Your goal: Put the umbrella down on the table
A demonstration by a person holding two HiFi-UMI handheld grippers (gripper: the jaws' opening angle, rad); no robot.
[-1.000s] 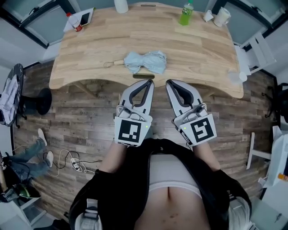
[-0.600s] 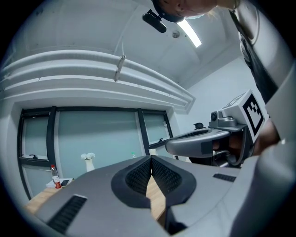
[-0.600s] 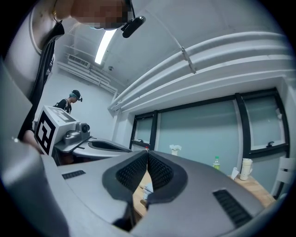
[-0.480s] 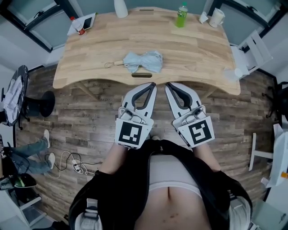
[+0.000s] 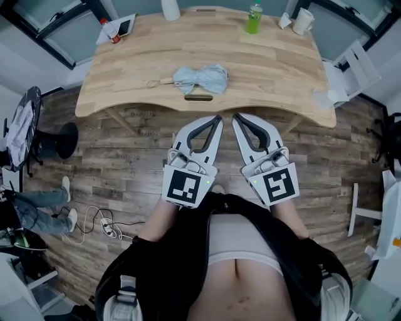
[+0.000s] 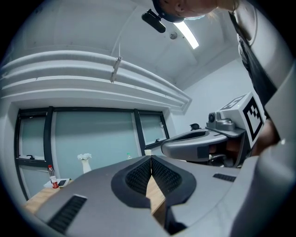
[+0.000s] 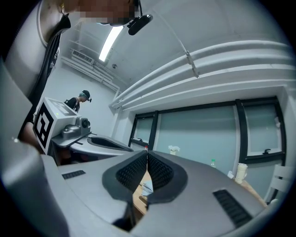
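A folded light-blue umbrella (image 5: 200, 78) with a wooden handle lies on the wooden table (image 5: 269, 69) near its front edge; a sliver of it (image 7: 147, 187) shows between the right jaws. My left gripper (image 5: 217, 117) and right gripper (image 5: 235, 116) hover side by side over the floor, short of the table's front edge and apart from the umbrella. Both point level toward the table. The left gripper (image 6: 151, 157) has its pads pressed together with nothing between them. On the right gripper (image 7: 147, 152) the pads also meet, empty.
A green bottle (image 5: 254, 17), a white mug (image 5: 304, 21), a white vase (image 5: 170, 9), a red-capped bottle (image 5: 109, 31) and a phone (image 5: 123, 27) stand along the table's far edge. A white chair (image 5: 357, 75) is at the right. A stool (image 5: 56, 139) and cables (image 5: 103, 226) are on the floor left.
Both grippers have drawn back from the table, whose front edge and umbrella now lie farther beyond the jaw tips. The jaws stayed shut.
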